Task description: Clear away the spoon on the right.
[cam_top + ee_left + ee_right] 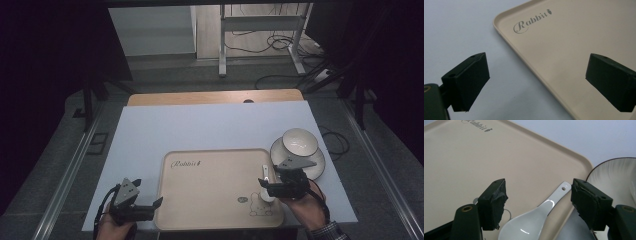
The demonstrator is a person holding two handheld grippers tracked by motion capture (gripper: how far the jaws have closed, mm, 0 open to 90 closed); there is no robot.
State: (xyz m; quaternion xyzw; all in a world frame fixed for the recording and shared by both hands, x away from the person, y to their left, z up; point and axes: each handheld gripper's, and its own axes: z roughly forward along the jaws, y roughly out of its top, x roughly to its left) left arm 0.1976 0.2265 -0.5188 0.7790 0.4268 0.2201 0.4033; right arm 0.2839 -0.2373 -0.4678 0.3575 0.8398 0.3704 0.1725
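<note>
Your right gripper (pixel 537 202) stands released, jaws apart and clear of the spoon (pixel 534 220), which lies between them on the tray (pixel 210 200) at its right edge, beside the plate (pixel 320 162). Your left gripper (pixel 536 82) is released, straddling the tray's left rim.

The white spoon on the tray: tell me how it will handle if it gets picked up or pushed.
The spoon looks glazed and glossy, so it is probably stiff, slippery between the pads and apt to chip if dropped. Its rounded bowl may let it rock or slide on the smooth tray when pushed. Its handle reaches the tray's rim, which may stop it.
</note>
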